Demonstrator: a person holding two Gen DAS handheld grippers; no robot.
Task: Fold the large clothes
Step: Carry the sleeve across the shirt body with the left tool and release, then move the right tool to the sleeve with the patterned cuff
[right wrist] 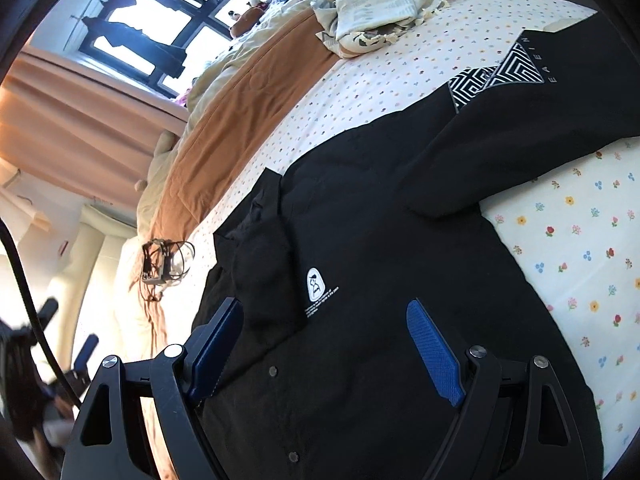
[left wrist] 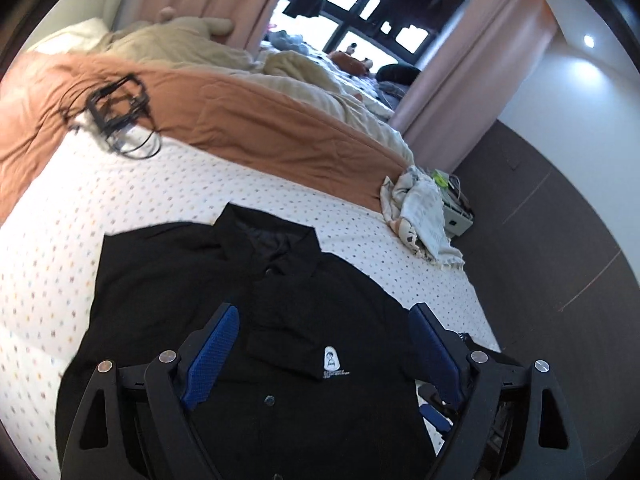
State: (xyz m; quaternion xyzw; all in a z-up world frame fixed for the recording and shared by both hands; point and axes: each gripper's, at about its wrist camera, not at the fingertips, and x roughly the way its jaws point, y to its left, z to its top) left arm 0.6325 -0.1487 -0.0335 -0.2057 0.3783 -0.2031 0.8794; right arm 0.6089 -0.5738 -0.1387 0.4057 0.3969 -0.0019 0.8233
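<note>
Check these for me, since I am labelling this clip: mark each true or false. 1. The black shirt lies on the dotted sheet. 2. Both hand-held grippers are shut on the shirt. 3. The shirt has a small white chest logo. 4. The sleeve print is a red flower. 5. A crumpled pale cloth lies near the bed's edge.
1. True: the black shirt lies on the dotted sheet.
2. False: the left hand-held gripper and the right hand-held gripper both stand open above it.
3. True: the chest logo is white.
4. False: the sleeve print is black-and-white triangles.
5. True: the pale cloth lies there.
</note>
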